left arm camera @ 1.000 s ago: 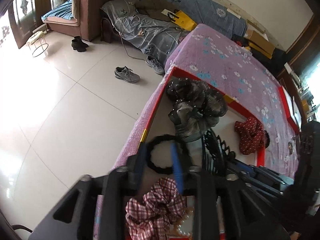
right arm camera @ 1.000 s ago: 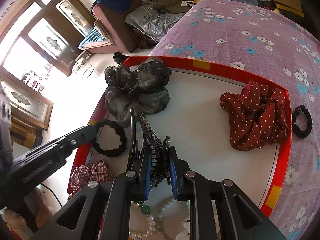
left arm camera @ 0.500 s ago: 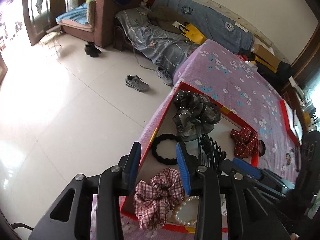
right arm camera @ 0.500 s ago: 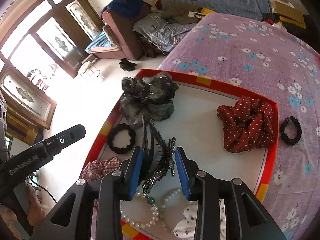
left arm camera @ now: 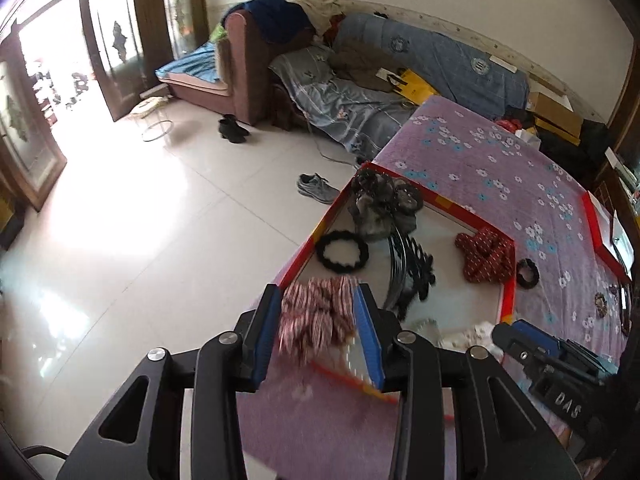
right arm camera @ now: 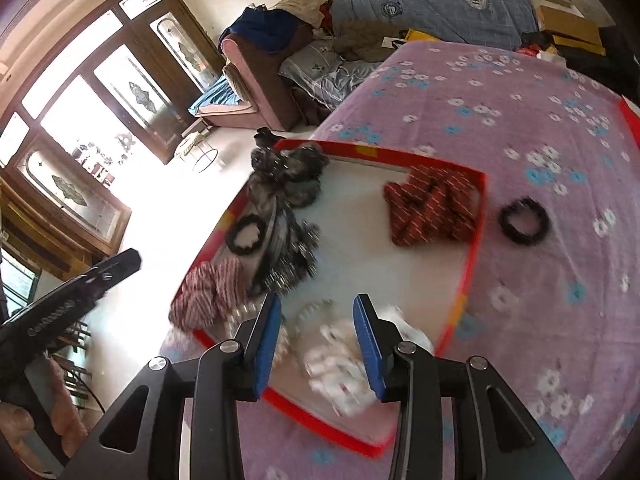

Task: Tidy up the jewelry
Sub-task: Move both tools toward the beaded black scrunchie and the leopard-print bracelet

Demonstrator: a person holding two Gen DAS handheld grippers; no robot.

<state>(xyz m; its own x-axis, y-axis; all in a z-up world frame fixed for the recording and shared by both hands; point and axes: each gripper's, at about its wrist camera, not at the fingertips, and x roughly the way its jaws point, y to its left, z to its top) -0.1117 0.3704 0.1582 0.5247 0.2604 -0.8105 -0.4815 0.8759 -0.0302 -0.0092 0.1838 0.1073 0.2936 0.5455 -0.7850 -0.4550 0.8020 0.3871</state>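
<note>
A red-rimmed white tray (left arm camera: 506, 300) (right arm camera: 474, 240) lies on a purple flowered cloth. In it lie a grey-black bow (left arm camera: 382, 202) (right arm camera: 288, 176), a black hair ring (left arm camera: 342, 250) (right arm camera: 246, 234), black hair combs (left arm camera: 412, 268) (right arm camera: 288, 256), a red dotted scrunchie (left arm camera: 486, 254) (right arm camera: 434, 206), a plaid scrunchie (left arm camera: 316, 318) (right arm camera: 208, 294), pearls (right arm camera: 316, 310) and a white item (right arm camera: 340, 364). A black hair tie (left arm camera: 527, 273) (right arm camera: 523, 221) lies outside the tray. My left gripper (left arm camera: 316, 332) is open above the plaid scrunchie. My right gripper (right arm camera: 318, 344) is open and empty above the tray's near end.
The table's left edge drops to a tiled floor (left arm camera: 120, 220) with a shoe (left arm camera: 318, 188). A second red tray (left arm camera: 600, 232) lies at the far right. A sofa with bedding (left arm camera: 360, 80) stands behind the table.
Both grippers have drawn back and up from the tray. The right gripper has opened and let go of the black hair combs, which now lie in the tray.
</note>
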